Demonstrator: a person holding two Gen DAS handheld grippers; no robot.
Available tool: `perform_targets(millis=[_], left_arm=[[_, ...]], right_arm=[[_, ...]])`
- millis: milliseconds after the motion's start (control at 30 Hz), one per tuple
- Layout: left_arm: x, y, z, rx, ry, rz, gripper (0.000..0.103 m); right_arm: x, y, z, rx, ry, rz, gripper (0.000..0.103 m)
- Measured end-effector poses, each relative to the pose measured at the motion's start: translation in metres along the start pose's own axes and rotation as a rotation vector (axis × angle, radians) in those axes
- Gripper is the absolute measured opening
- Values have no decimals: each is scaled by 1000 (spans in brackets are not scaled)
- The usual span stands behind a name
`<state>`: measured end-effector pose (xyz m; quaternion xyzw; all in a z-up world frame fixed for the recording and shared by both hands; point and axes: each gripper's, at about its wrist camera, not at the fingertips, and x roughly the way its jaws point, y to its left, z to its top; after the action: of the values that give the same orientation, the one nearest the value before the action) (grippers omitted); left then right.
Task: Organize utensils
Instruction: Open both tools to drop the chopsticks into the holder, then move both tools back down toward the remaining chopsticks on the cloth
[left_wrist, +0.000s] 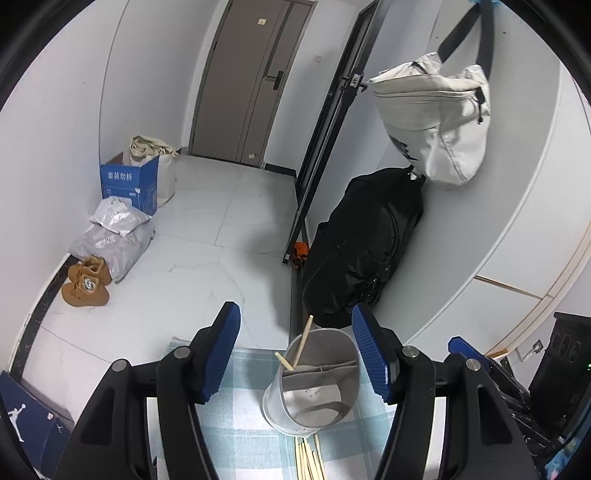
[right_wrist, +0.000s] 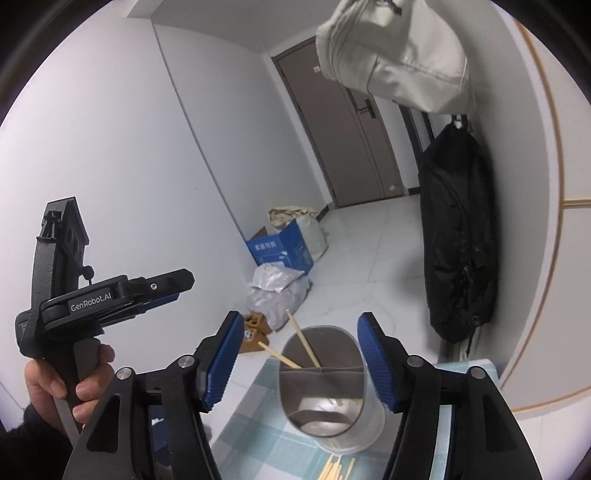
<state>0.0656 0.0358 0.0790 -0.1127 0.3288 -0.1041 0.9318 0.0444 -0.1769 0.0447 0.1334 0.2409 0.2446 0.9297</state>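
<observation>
The holder (left_wrist: 314, 380) is the biggest worry. It stands tall and light on the checked cloth (left_wrist: 243, 417) near the far edge of the surface, with the floor (left_wrist: 207, 236) beyond it. I judge that a knock from either gripper on its rim could tip it over that edge, spilling what it carries. A divider splits the holder into compartments; two chopsticks (left_wrist: 301, 343) lean in the far compartment, their tops sticking up past the rim, so a passing finger could catch one and lever the holder sideways.

Next, the loose chopsticks (left_wrist: 308, 461) lie in a bundle on the cloth, on the near side of the holder, their ends close to its base. They are thin and round; a pinch on several at once would likely let some slip out or roll away from the holder.

The left gripper (left_wrist: 295, 354) has its jaws at a middling spread, with nothing between the pads and nothing touched; the holder only shows through the gap beyond them. The right gripper (right_wrist: 297, 356) likewise has its jaws standing apart, a little wider, empty and touching nothing, the holder again framed behind them. In the right wrist view a hand (right_wrist: 61, 387) grips the left gripper's handle, off to the left of the holder and clear of it.
</observation>
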Motion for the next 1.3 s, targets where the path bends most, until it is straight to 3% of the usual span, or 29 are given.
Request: perform_targets(millis=[100, 300, 500, 767, 1033, 1300], left_arm=[[-10, -4, -1, 8, -8, 12, 69], [-26, -10, -9, 25, -27, 25, 70], [-34, -18, -23, 44, -17, 32, 79], [-34, -18, -55, 70, -3, 59, 79], [-14, -8, -98, 76, 43, 104, 79], [26, 6, -138, 43, 135, 110, 79]], right_arm=[[-13, 3, -1, 8, -11, 1, 68], [-33, 9, -10, 3, -26, -7, 69], [-46, 11, -22, 20, -20, -12, 74], [-59, 10, -50, 24, -5, -41, 84], [-49, 1, -91, 15, 75, -105, 85], [-18, -20, -136, 35, 238, -169, 84]])
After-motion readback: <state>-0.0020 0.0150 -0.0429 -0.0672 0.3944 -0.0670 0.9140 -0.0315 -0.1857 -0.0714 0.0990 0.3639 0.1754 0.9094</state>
